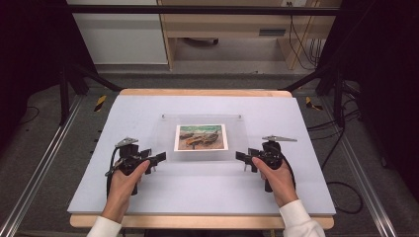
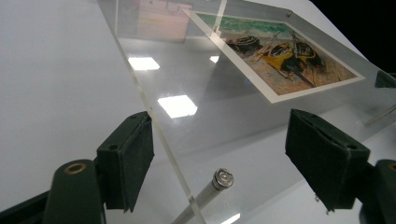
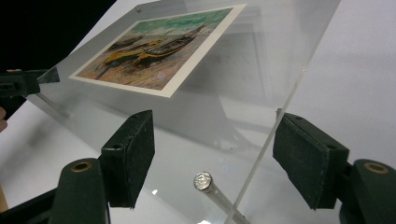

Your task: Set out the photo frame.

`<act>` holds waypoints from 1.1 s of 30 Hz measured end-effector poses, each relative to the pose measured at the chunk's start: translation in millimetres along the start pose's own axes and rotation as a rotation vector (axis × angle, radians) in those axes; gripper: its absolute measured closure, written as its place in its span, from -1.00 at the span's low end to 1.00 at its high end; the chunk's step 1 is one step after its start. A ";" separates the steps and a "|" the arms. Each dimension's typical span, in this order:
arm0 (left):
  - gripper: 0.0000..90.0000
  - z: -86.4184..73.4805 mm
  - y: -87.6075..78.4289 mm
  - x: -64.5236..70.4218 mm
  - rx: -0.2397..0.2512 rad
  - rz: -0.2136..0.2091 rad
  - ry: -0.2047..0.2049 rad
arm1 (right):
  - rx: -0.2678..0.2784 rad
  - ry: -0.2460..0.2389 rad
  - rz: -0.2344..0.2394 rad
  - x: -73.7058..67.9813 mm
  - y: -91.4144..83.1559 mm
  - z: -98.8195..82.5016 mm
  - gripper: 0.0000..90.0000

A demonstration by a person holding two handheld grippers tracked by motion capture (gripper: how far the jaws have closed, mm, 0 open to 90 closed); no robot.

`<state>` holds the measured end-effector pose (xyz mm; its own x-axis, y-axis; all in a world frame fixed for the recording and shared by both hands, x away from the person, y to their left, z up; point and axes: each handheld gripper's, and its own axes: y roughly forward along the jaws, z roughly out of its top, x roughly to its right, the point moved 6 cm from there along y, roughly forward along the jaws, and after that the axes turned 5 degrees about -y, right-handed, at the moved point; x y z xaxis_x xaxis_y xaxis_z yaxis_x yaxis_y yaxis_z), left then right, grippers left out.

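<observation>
Between both grippers: acrylic photo frame [image 1: 201, 138], corners within open jaws.

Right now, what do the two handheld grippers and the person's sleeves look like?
Both the left gripper and the right gripper are black, each topped by a grey three-cornered plate and trailing a black cable. Up close, the jaws carry flat, dark rectangular pads with small screw holes, and a brass-coloured ring sits at each finger's base. The person wears white sleeves.
</observation>
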<state>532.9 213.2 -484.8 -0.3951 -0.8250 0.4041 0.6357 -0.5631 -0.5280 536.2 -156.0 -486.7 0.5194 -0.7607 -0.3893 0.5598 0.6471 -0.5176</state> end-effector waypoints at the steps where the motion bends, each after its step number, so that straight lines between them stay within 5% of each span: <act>1: -0.45 -0.6 -1.0 0.5 0.001 0.001 -0.002 | 0.000 -0.003 -0.001 -0.5 -0.5 -0.3 -0.33; 33: -0.18 -14.6 -23.4 13.5 0.036 0.049 0.045 | 0.000 -0.160 -0.053 -16.3 -19.9 -12.5 -0.21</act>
<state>503.0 214.6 -477.9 -0.3914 -0.8535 0.3440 0.6781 -0.5202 -0.5192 508.6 -157.1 -479.6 0.5855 -0.7757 -0.2355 0.5888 0.6066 -0.5342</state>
